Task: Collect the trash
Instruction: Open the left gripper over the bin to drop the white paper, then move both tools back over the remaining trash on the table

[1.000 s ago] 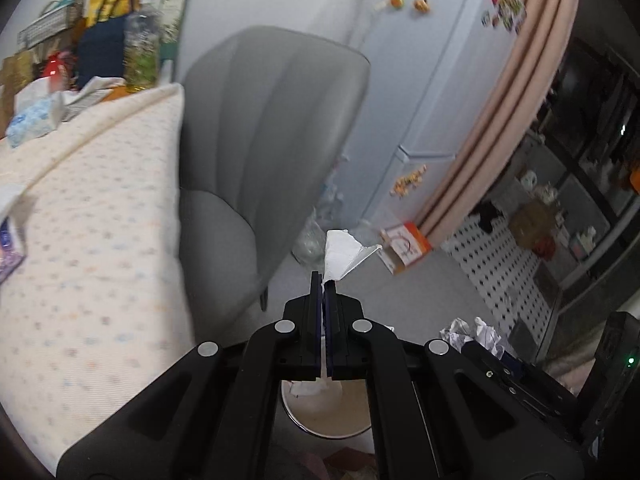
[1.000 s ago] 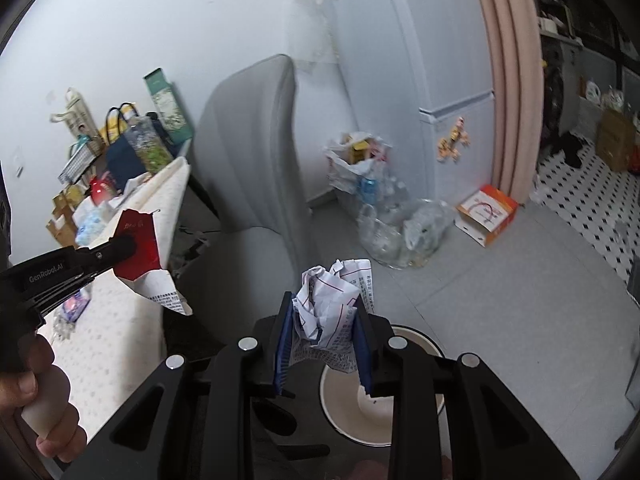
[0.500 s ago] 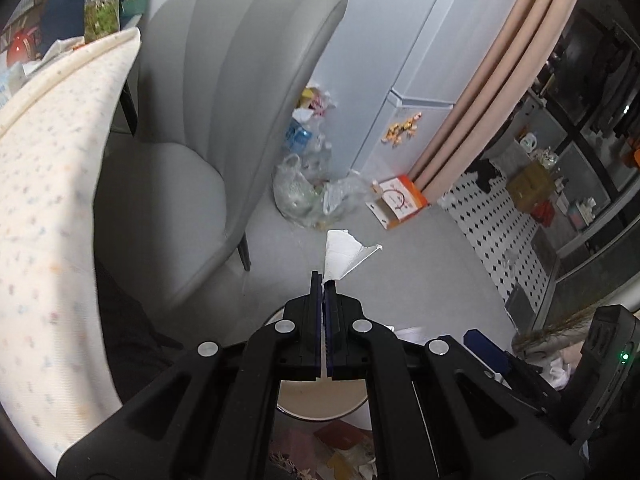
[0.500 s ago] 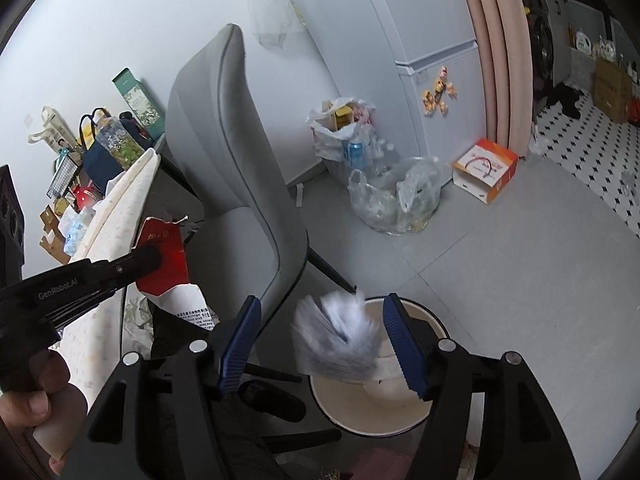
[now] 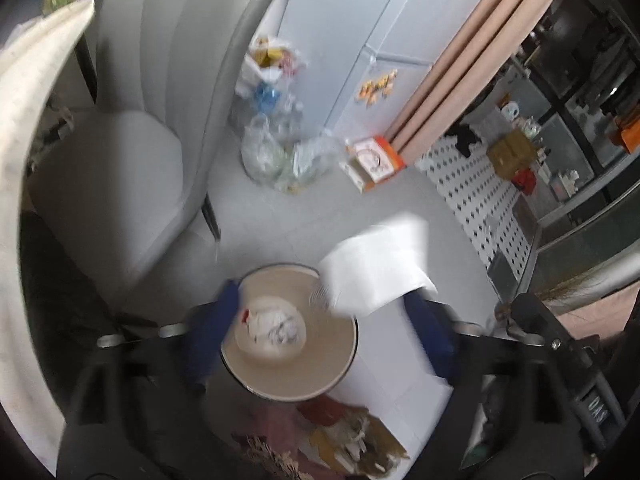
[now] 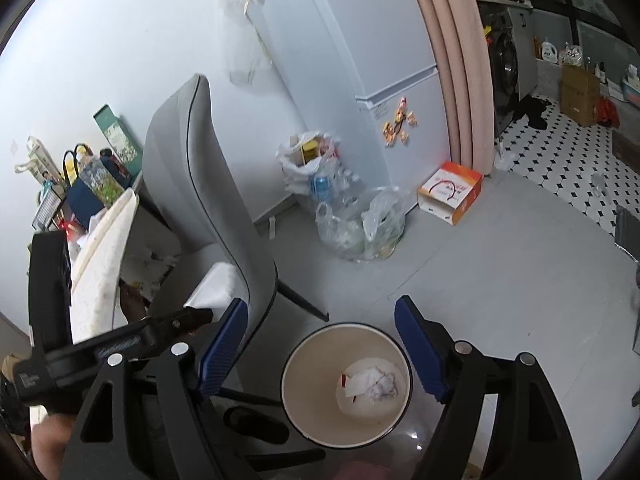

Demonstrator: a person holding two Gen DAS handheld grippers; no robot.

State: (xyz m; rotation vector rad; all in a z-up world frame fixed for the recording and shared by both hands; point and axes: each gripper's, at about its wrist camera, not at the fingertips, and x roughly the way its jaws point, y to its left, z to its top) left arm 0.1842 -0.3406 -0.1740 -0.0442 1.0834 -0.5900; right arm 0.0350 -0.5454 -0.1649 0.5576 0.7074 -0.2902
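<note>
A round cream trash bin (image 5: 344,356) (image 6: 296,420) stands on the grey floor below both grippers. Crumpled paper (image 5: 276,330) (image 6: 378,384) lies in its bottom. My left gripper (image 5: 326,332) is open above the bin. A white sheet of paper (image 5: 376,268), blurred, is loose in the air between its jaws, over the bin's right rim. My right gripper (image 6: 320,352) is open and empty above the bin. In the right wrist view the left gripper's arm (image 6: 132,340) shows at the left with white paper (image 6: 216,284) at its tip.
A grey upholstered chair (image 5: 132,128) (image 6: 200,184) stands left of the bin. Clear plastic bags of bottles (image 5: 280,160) (image 6: 356,220) and an orange and white box (image 5: 372,158) (image 6: 450,192) lie by the white fridge (image 6: 360,60). The cloth-covered table edge (image 5: 24,112) is far left. More litter (image 5: 352,440) lies near the bin.
My right gripper opened and its crumpled paper dropped into the bin. My left gripper swung over the bin and opened, releasing the white paper, which is falling.
</note>
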